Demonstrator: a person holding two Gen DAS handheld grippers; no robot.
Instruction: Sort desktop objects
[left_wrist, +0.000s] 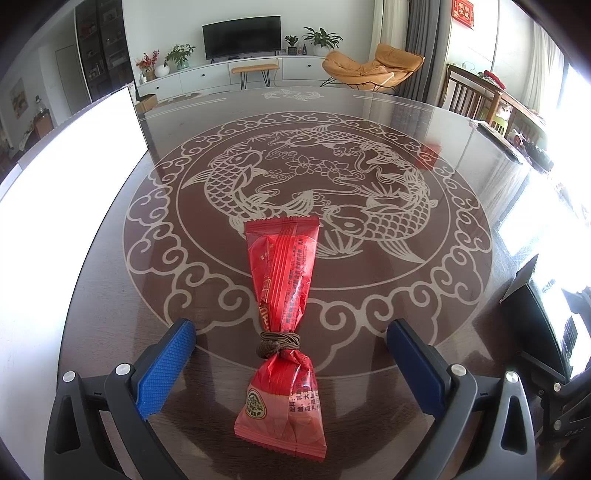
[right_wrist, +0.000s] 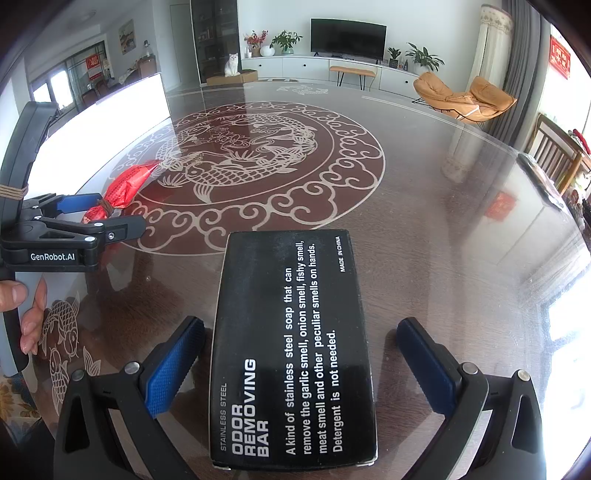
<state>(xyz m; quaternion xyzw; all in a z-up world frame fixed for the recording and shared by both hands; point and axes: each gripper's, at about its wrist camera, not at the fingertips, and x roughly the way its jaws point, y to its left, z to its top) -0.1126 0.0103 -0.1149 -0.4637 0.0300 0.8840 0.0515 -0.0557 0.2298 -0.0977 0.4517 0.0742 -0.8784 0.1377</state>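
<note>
Left wrist view: the left gripper (left_wrist: 290, 336) has its jaws spread wide, one blue pad on each side of a red snack packet (left_wrist: 282, 314) and neither touching it. The packet lies flat on the dark table (left_wrist: 424, 122), lower centre of the frame, cinched at its waist by a brown hair tie (left_wrist: 279, 344).

Right wrist view: the right gripper (right_wrist: 299, 332) is likewise spread, straddling a black box (right_wrist: 291, 354) printed "ODOR REMOVING BAR" at lower centre, pads clear of its sides. A hand (right_wrist: 26, 310) at the left edge holds the left gripper; the packet appears between its fingers at middle left
</note>
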